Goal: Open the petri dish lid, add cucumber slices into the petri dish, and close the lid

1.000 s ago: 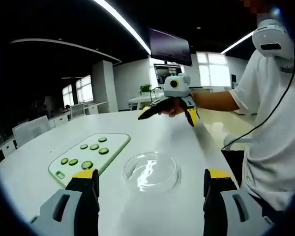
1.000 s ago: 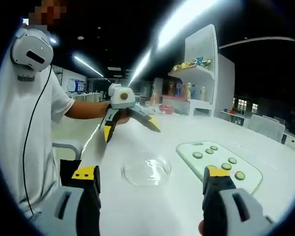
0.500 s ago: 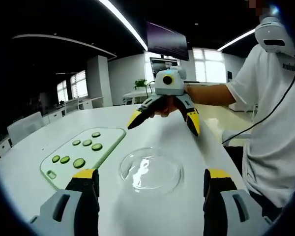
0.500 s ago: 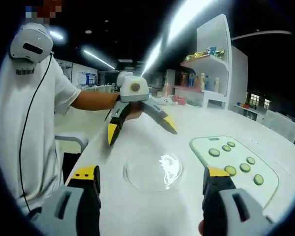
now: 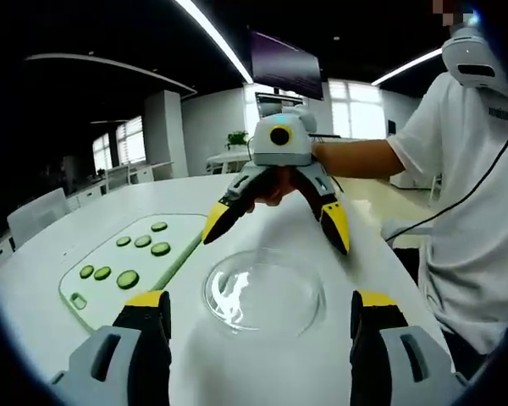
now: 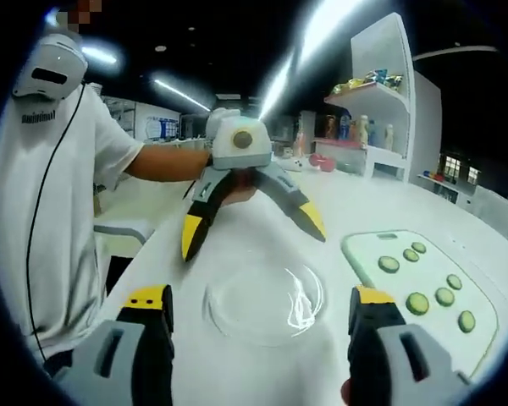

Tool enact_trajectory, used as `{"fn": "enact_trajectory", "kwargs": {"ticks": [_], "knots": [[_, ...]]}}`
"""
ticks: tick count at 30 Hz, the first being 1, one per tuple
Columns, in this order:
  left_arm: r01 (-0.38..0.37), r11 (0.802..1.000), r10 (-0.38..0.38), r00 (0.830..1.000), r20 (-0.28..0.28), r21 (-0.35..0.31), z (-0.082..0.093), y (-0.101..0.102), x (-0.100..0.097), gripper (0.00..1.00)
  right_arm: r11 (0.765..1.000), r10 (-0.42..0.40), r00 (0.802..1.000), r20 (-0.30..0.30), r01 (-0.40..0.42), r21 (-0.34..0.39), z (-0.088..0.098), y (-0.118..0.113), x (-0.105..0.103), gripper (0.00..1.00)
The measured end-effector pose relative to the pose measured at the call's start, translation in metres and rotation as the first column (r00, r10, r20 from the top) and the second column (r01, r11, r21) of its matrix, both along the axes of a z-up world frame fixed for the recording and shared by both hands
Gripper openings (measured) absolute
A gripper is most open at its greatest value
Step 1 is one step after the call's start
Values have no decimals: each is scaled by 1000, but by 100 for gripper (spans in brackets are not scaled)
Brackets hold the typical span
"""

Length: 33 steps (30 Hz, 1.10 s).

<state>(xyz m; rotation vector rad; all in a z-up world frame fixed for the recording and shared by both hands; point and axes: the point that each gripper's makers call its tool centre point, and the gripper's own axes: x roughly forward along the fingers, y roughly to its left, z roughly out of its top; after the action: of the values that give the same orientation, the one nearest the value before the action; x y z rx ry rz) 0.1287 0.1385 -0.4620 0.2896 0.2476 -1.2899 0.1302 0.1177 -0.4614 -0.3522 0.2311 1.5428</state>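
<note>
- Broadly, a white table (image 5: 51, 288) carries everything in both views, and a person in a white T-shirt (image 5: 478, 211) stands at its edge.
- Next in size, a pale green cutting board (image 5: 110, 262) lies on the table, just beside the petri dish; in the left gripper view it is to the dish's left, in the right gripper view (image 6: 423, 283) to its right.
- Then the clear petri dish (image 5: 262, 292) sits on the table with its lid on, between and beyond the near jaws in both views (image 6: 267, 300).
- Facing the camera, the right gripper (image 5: 275, 233) hangs above the far rim of the dish in the left gripper view, its yellow-tipped jaws spread wide with nothing between them.
- Likewise the left gripper (image 6: 254, 233) hovers over the far side of the dish in the right gripper view, jaws splayed wide and holding nothing.
- Smallest, round cucumber slices (image 5: 127, 278) lie scattered on the board, seven countable in the left gripper view, apart from the dish (image 6: 417, 302).
</note>
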Motion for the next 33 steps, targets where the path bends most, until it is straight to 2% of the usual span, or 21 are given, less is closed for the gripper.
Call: {"fn": "enact_trajectory", "kwargs": {"ticks": [15, 33], "knots": [[24, 1000, -24, 1000, -16, 7, -9, -7, 3, 85, 999, 24, 1000, -8, -24, -43, -13, 8, 4, 83], [36, 999, -36, 999, -29, 5, -14, -12, 7, 82, 999, 13, 1000, -25, -14, -47, -21, 10, 9, 80]]}}
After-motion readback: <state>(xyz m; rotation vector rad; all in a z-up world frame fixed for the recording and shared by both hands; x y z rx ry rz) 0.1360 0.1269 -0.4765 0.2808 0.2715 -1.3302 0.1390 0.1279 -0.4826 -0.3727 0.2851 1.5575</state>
